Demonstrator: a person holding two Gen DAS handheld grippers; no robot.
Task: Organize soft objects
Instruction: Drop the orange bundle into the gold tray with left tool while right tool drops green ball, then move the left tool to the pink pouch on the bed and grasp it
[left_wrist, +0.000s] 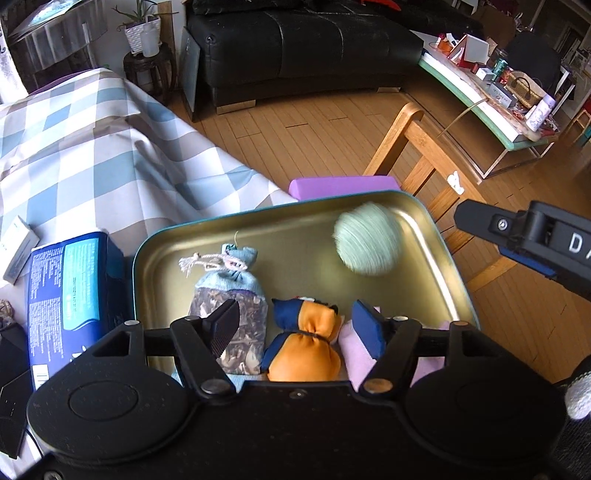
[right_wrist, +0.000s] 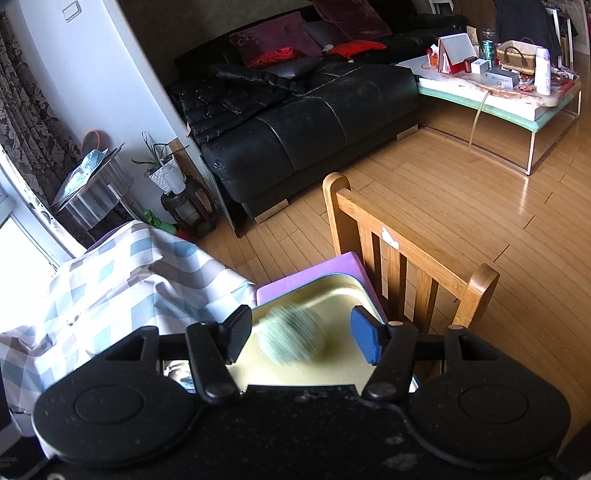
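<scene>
Four soft things lie in the tin tray (left_wrist: 436, 236), seen whole only from the left wrist: a sachet (left_wrist: 231, 306) at the left, an orange-and-blue pouch (left_wrist: 304, 347) at the middle, a pink cloth (left_wrist: 356, 347) to its right, and a pale green ball (left_wrist: 367, 240) apart from them in the far right corner. The ball's outline is blurred.

The right wrist view shows only the tray's far end (right_wrist: 332, 291) and the ball (right_wrist: 291, 336), more blurred still; the sachet, pouch and cloth are hidden there behind the tool body.

Left tool (left_wrist: 295, 326): jaws parted, nothing pressed between them. The pouch lies below the gap between the fingers; the sachet shows past the black left finger (left_wrist: 225, 325), the cloth past the blue-padded right finger (left_wrist: 369, 328). Whether a pad touches any of them, I cannot tell.

Right tool (right_wrist: 301, 334): released, jaws apart. The ball sits in the gap between the fingers on the tray floor, clear of both pads. From the left wrist this tool (left_wrist: 524, 236) enters at the right edge, above the tray's right rim and just beside the ball.

The tray rests on a purple pad (left_wrist: 340, 186) against a wooden chair (right_wrist: 406, 254). Beside it, left, a checked cloth (left_wrist: 92, 155) covers the worktop, and a blue box (left_wrist: 66, 295) lies near the tray's left rim. A black sofa (right_wrist: 314, 129) stands across the wood floor (right_wrist: 461, 206).
</scene>
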